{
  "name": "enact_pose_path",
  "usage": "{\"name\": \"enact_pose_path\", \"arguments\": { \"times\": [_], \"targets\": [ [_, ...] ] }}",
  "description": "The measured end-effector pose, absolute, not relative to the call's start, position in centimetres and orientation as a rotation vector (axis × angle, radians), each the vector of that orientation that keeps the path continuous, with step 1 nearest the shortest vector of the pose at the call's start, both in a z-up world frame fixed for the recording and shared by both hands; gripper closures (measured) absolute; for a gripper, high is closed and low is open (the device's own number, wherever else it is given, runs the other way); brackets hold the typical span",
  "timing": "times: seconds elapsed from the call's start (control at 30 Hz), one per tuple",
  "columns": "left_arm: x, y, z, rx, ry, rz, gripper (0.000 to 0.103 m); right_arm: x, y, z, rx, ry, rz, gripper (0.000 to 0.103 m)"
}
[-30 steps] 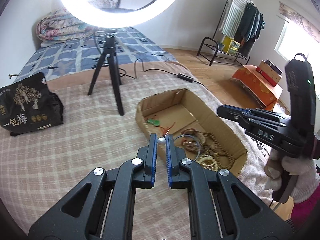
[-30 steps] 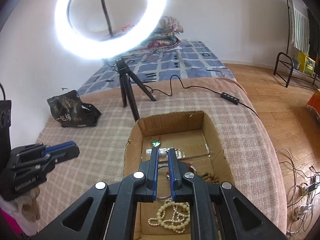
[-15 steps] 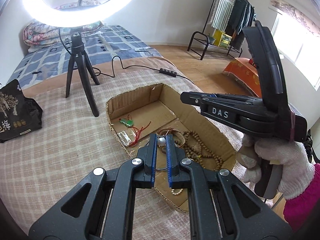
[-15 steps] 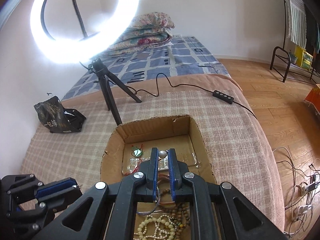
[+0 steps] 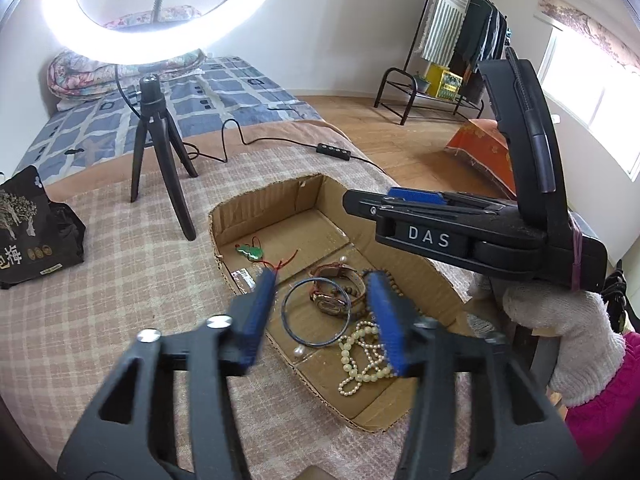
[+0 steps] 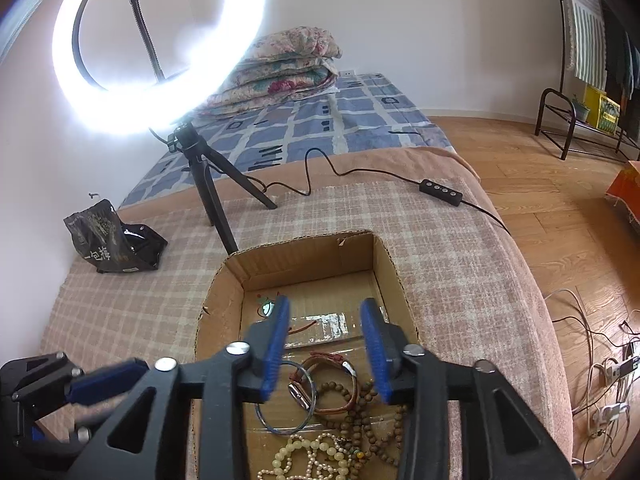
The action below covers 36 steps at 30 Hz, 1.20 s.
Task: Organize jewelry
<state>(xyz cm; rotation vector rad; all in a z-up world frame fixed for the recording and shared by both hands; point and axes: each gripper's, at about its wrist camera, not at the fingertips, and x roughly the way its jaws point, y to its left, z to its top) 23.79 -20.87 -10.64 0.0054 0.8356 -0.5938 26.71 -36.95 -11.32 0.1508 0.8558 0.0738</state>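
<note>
While both grippers are hovering over the cardboard box (image 5: pixel 320 200), I am noting that each pair of jaws is opening, with nothing pinched between the blue pads. I am seeing the left gripper (image 5: pixel 320 312) spread above the near corner of the box, its pads blurred. I am seeing the right gripper (image 6: pixel 328 344) spread over the middle of the box; in the left wrist view it is reaching in from the right, carried by a white-gloved hand (image 5: pixel 560 340) with a pink sleeve (image 5: pixel 608 412) behind it.

I am finding the jewelry lying on the box floor. A dark thin bangle (image 5: pixel 316 312) is lying flat beside a wristwatch (image 5: pixel 332 300) with a brown strap. A cream bead necklace (image 5: pixel 360 356) is heaped at the near end, touching a strand of brown wooden beads (image 6: pixel 360 412). A green pendant (image 5: pixel 248 251) on a red cord is lying apart toward the far end. One loose pearl (image 5: pixel 298 351) is sitting by the near wall and another (image 5: pixel 342 259) is sitting further in, beside the watch strap.

I am logging the box as resting on a checked blanket (image 5: pixel 100 300). A ring light (image 6: pixel 160 48) on a black tripod (image 5: pixel 160 152) is standing just beyond it, and a black bag (image 5: pixel 32 236) is lying off to the left.
</note>
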Motion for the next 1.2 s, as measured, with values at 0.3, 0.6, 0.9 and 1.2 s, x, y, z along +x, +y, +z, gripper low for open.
{"name": "enact_pose_path", "arguments": {
  "times": [0.3,0.6,0.9,1.2],
  "targets": [
    [24.0,-21.0,-10.8,0.023,0.838,-0.563,0.025,26.6,-37.0,-10.6,0.129,0.824,0.024,0.006],
    [23.8,-20.8,-10.7,0.041,0.855,-0.540,0.023,26.4,-36.9,-10.1,0.118,0.815,-0.013,0.000],
    [22.4,-19.5,-9.3,0.045,0.824,-0.537,0.023,24.8,-36.1,-8.1,0.093,0.775,-0.043,0.000],
    [19.5,-17.1,-7.2,0.048,0.779,-0.509,0.022,21.4,-34.6,-4.8,0.033,0.708,-0.057,0.000]
  ]
}}
